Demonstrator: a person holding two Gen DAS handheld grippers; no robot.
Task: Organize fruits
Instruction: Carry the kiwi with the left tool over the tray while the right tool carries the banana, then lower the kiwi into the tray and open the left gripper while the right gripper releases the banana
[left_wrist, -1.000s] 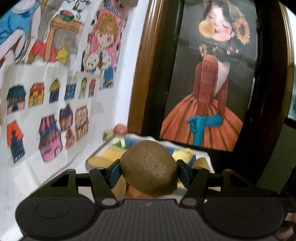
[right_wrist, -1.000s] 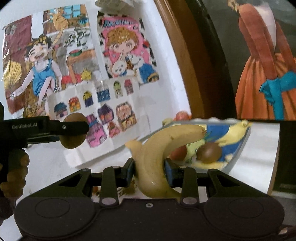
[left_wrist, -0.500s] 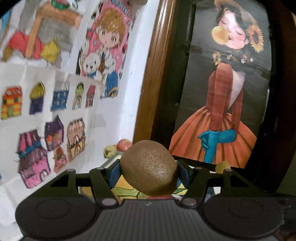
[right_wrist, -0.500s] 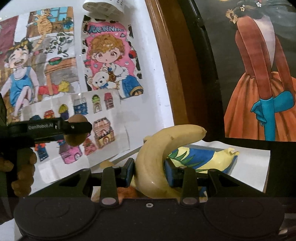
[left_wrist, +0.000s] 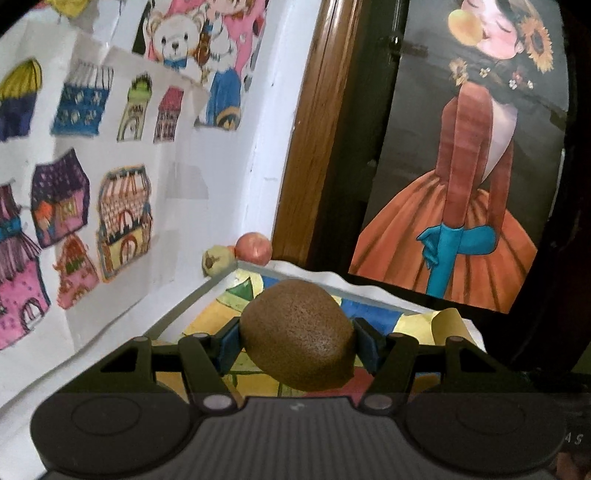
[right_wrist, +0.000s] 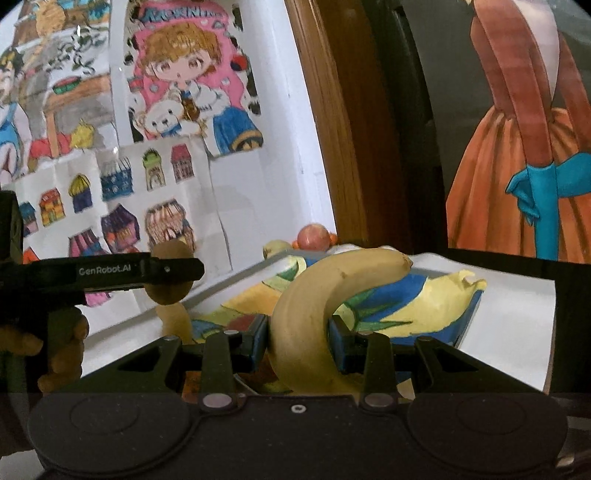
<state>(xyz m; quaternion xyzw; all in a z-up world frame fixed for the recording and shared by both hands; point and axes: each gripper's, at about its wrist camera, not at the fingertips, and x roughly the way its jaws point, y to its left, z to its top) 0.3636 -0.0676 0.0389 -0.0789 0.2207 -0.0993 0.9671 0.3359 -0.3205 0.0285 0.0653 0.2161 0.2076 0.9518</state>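
Gripping one kiwi (left_wrist: 299, 336) crosswise in the left tool (left_wrist: 297, 345), pads closed on its sides, carrying it clear above the patterned counter (left_wrist: 369, 308). Clamping one banana (right_wrist: 317, 314) at mid-length in the right tool (right_wrist: 297, 338), curved end pointing up, likely for keeping it balanced while carrying. Showing farther off, against the wall corner: one red apple (left_wrist: 253, 248), one pale green fruit (left_wrist: 217, 260) just beside it, probably awaiting sorting.

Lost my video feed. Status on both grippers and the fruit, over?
Left gripper shut on kiwi. Right gripper shut on banana. Both above the painted sheet; nothing in the way.
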